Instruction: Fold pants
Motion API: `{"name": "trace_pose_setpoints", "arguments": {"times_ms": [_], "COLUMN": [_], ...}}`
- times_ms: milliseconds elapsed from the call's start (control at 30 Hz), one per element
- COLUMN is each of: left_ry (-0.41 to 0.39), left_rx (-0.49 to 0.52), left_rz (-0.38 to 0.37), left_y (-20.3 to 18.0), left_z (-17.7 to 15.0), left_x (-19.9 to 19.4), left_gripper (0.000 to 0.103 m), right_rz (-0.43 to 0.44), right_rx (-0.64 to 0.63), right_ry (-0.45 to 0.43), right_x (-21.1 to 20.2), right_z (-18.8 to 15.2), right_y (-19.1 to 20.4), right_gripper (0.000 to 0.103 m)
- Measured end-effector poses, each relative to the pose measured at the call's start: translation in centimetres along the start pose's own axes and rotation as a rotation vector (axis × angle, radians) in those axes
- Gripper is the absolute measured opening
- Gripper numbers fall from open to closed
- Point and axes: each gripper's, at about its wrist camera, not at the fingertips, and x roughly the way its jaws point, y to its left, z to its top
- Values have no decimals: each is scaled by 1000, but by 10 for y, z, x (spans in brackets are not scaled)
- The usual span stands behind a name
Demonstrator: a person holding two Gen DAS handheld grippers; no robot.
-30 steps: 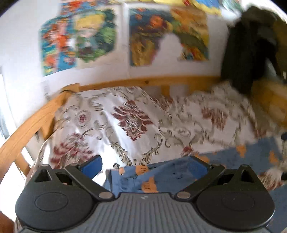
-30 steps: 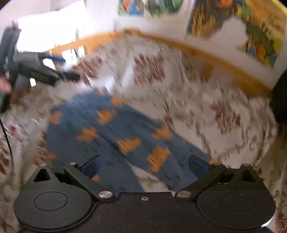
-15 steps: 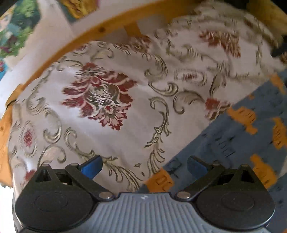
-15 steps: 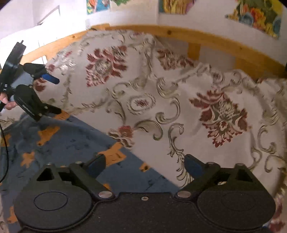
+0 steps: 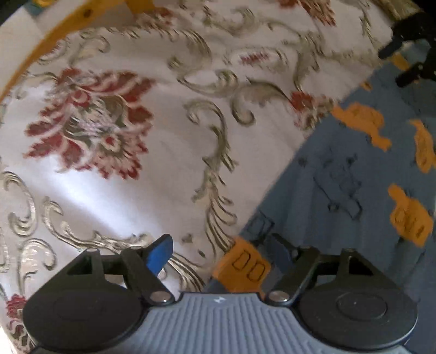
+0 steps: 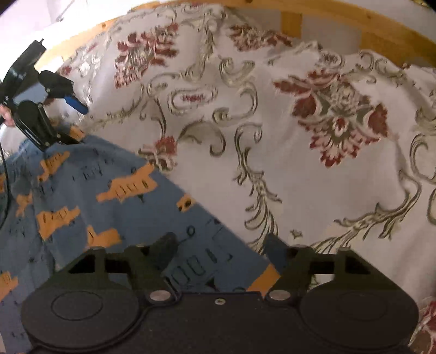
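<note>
Change: since a second ago both cameras have come down from the wall pictures to the bed, and the pants now lie flat instead of hanging in a blur; the views are closer to the cloth than half a second ago.
Bed frame [image 6: 354, 16]: a wooden rail, running along the far side of the bed.
Bedspread [image 5: 152, 174]: white cloth with red flowers and grey scrolls; it covers the bed and lies under the pants.
Left gripper [image 5: 223, 252]: low over the near left corner of the pants. Its jaws stand apart. The blue left finger is over the bedspread, the right finger is over the blue cloth, and an orange patch at the edge of the pants lies between them. It is not clamped on the cloth.
Pants [image 6: 114, 190]: blue with orange shapes, spread on the bedspread, their far edge straight from left gripper to right gripper.
Right gripper [image 6: 220, 250]: at the right end of the same edge. Its jaws are also apart, with the cloth corner lying between the fingers, not pinched.
Hand [image 6: 5, 115]: only a small part shows, at the left edge behind the left gripper.
</note>
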Motion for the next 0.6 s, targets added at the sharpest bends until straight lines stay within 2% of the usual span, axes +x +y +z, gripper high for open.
{"name": "trace_pose_setpoints", "arguments": {"times_ms": [133, 167, 200, 233, 267, 300, 333, 367, 433, 467, 500, 600], "left_ry": [56, 57, 56, 52, 49, 49, 50, 49, 33, 21, 3, -79], "left_rx": [2, 3, 10, 20, 28, 29, 19, 1, -32, -45, -54, -137], "left_rz": [-3, -6, -14, -26, -32, -31, -32, -31, -16, 5, 32, 113], "left_y": [-3, -3, -4, -6, -7, -8, -9, -9, -11, -12, -13, -15], "left_z": [-2, -2, -2, -2, -2, -1, 0, 1, 0, -1, -3, -8], "left_x": [9, 9, 8, 7, 6, 5, 5, 4, 4, 2, 1, -8], "left_gripper": [78, 76, 66, 47, 36, 19, 14, 13, 5, 3, 1, 0], "right_rz": [-32, -34, -35, -33, -31, -28, -21, -27, -51, -65, -81, -148], "right_rx": [-33, -30, -25, -19, -10, 3, 15, 19, -1, -10, -17, -40], "right_ry": [0, -6, -11, -16, -22, -27, -28, -30, -33, -36, -41, -84], "right_x": [9, 9, 8, 6, 5, 3, 2, 2, 2, 2, 1, -7], "right_z": [-9, -9, -10, -9, -9, -9, -8, -8, -9, -10, -9, -6], "right_y": [5, 4, 4, 2, 1, 0, 0, 0, 5, 7, 9, 18], "right_gripper": [86, 82, 77, 65, 49, 40, 27, 16, 14, 9, 4, 0]}}
